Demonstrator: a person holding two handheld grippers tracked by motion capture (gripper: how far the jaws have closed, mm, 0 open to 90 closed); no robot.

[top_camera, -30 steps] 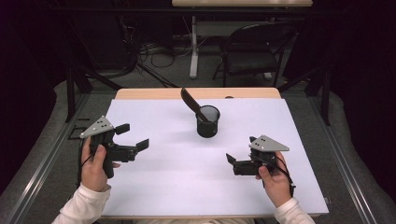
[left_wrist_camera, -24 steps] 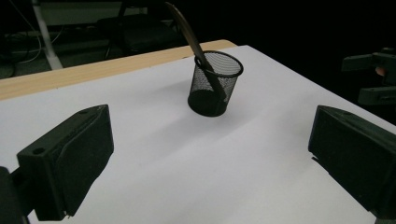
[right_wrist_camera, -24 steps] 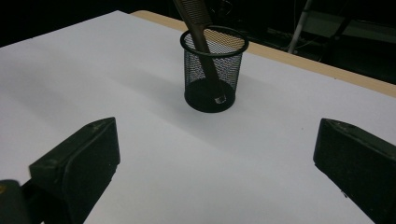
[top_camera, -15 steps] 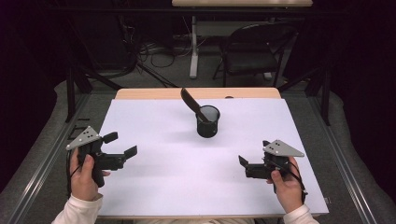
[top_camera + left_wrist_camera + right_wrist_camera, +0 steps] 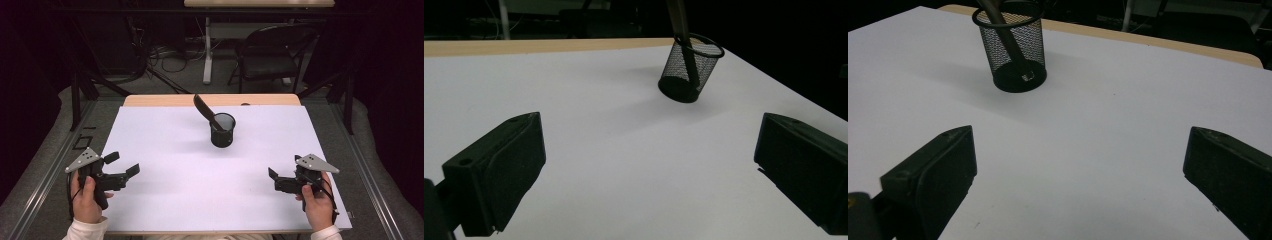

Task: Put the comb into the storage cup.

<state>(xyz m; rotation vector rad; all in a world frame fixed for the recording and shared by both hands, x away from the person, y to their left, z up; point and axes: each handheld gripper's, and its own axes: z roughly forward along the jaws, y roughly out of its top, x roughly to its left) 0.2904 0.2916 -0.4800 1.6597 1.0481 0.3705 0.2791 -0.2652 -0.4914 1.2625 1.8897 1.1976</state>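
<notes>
The black mesh cup (image 5: 222, 129) is standing upright toward the far middle of the white table (image 5: 165, 200), well apart from the left gripper (image 5: 123, 167) and the right gripper (image 5: 272, 179), lying ahead of and between them. Both grippers are resting with jaws spread wide, holding nothing. Since a moment earlier, both hands have been drawing back toward the table's near corners. A dark flat-handled tool (image 5: 204, 108) is leaning out of the cup's rim.

My jaws stand wide apart over the white table (image 5: 1128, 125). Ahead, a black mesh cup (image 5: 1015, 50) holds a dark tool (image 5: 1000, 27) leaning left.
</notes>
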